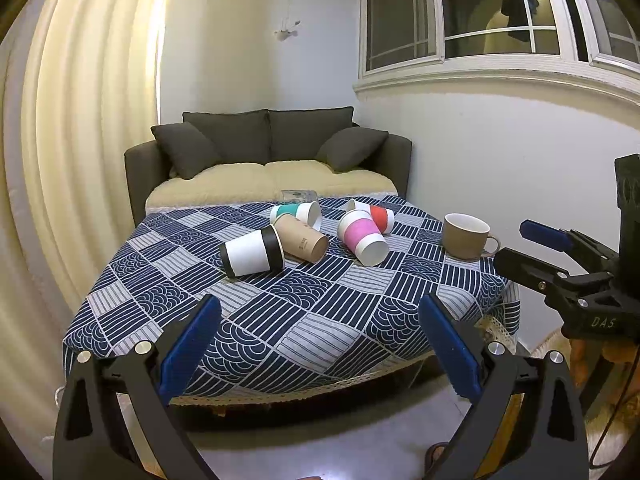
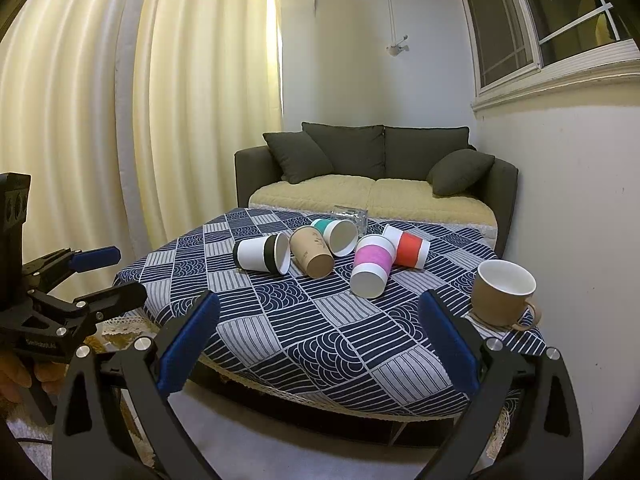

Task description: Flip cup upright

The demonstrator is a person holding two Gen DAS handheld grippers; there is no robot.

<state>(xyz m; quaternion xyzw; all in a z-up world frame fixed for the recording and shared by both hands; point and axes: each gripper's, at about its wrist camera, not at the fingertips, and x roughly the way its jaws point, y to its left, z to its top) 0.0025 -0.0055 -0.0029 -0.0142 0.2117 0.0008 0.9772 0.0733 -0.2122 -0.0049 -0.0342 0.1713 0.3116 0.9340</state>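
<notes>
At the left of the tabletop, which wears a navy and grey patchwork cloth, the left gripper hangs short of the near edge with its blue pads spread wide and nothing between them, probably held back so the whole spread can be taken in before one cup is chosen. Beyond it, toward the far middle of the cloth, five paper cups lie toppled in a loose cluster. Leftmost is the white cup with a black band, its rim touching the plain brown cup just beside it. Behind those sits the teal-banded cup, mouth turned toward the near side, with a clear glass object just behind it that is too faint to identify. Next comes the pink-banded cup, base pointing at the cameras, and the red-banded cup against it. None of the five stands upright, so the flipping appears not yet begun. Well apart at the right edge, a tan mug already stands on its base. The right gripper is likewise released and empty, hovering before the near edge. A dark sofa sits behind the tabletop.
</notes>
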